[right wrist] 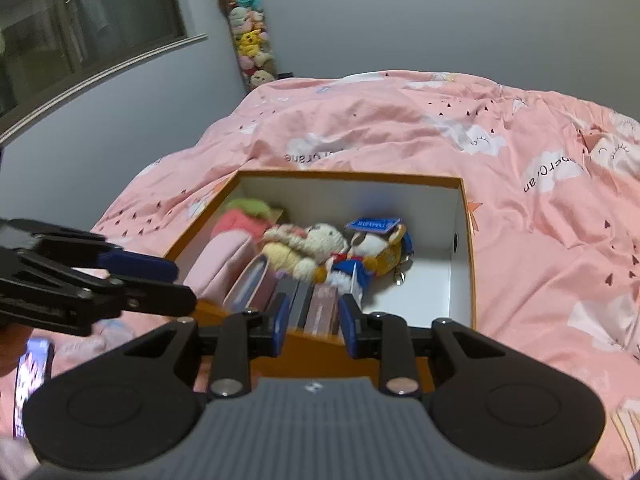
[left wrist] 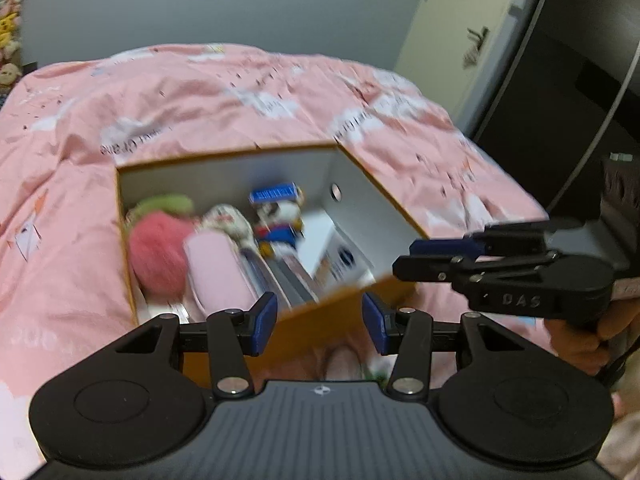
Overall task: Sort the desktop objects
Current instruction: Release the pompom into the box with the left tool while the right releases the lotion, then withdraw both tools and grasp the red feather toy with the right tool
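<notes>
An orange box with a white inside (left wrist: 372,204) (right wrist: 460,216) lies on a pink bedspread. In it are a pink-and-green strawberry plush (left wrist: 156,252) (right wrist: 240,216), a pink pouch (left wrist: 218,272) (right wrist: 220,264), a cream bear plush (left wrist: 230,220) (right wrist: 316,244), a duck plush with a blue cap (left wrist: 280,216) (right wrist: 372,248) and several upright flat cases (right wrist: 316,308). My left gripper (left wrist: 319,322) is open and empty over the box's near wall. My right gripper (right wrist: 313,320) is open and empty at the near edge; it also shows in the left wrist view (left wrist: 408,256).
The pink bedspread (left wrist: 200,96) (right wrist: 540,240) surrounds the box. A phone (right wrist: 32,384) lies at lower left. A hanging column of plush toys (right wrist: 250,36) is at the back wall. A door (left wrist: 452,32) and dark furniture (left wrist: 580,60) stand to the right.
</notes>
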Demonstrator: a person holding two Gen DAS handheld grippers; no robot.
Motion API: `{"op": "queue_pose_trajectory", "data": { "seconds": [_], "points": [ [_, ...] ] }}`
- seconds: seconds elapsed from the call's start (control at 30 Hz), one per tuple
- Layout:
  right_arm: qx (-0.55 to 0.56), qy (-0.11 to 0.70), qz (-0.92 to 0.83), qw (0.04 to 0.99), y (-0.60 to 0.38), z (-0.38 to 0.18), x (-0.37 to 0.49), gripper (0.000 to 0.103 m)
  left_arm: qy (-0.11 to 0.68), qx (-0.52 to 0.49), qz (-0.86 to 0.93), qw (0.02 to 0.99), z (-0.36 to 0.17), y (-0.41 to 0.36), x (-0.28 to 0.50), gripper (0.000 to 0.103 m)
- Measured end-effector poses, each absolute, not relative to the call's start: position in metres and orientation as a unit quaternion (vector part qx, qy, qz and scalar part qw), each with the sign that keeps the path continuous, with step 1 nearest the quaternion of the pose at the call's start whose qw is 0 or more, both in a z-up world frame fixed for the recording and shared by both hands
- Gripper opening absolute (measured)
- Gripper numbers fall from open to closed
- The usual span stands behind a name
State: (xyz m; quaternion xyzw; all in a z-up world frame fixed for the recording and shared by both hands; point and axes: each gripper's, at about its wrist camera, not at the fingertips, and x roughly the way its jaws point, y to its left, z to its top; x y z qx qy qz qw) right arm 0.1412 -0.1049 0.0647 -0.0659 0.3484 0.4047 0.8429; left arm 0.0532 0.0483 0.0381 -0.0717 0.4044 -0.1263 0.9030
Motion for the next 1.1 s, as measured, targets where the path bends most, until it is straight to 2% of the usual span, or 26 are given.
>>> {"op": "queue_pose_trajectory", "data": {
  "seconds": [0.2,0.3,0.37,0.6,0.67,0.77,0.87,1.03,1.1],
  "points": [
    [-0.079,0.426,0.387,0.814,-0.116,0.038,0.124,0.032,0.457,-0.060,-0.134,0.877,0.003,0.031,0.044,0.055],
    [-0.095,0.485,0.366,0.789,-0.117,0.007,0.119,0.040,0.489,-0.053,-0.128,0.861,-0.020,0.022,0.044,0.055],
    [-0.123,0.511,0.347,0.777,-0.116,-0.016,0.113,0.041,0.511,-0.046,-0.126,0.849,-0.033,0.016,0.043,0.055],
    [-0.162,0.566,0.303,0.749,-0.120,-0.070,0.099,0.045,0.557,0.003,-0.113,0.823,-0.060,-0.008,0.032,0.055],
    [-0.177,0.563,0.295,0.752,-0.118,-0.078,0.097,0.049,0.563,0.002,-0.110,0.819,-0.063,-0.009,0.030,0.055],
    [-0.208,0.559,0.285,0.750,-0.109,-0.087,0.094,0.048,0.565,0.000,-0.111,0.818,-0.066,-0.009,0.029,0.055],
    [-0.214,0.557,0.291,0.748,-0.106,-0.093,0.093,0.040,0.565,0.000,-0.108,0.818,-0.067,-0.009,0.028,0.055],
    [-0.207,0.563,0.288,0.747,-0.107,-0.099,0.095,0.003,0.561,-0.003,-0.107,0.821,-0.063,-0.007,0.028,0.055],
    [-0.206,0.558,0.289,0.750,-0.108,-0.097,0.094,0.002,0.558,-0.003,-0.106,0.823,-0.062,-0.006,0.027,0.055]
  ]
}}
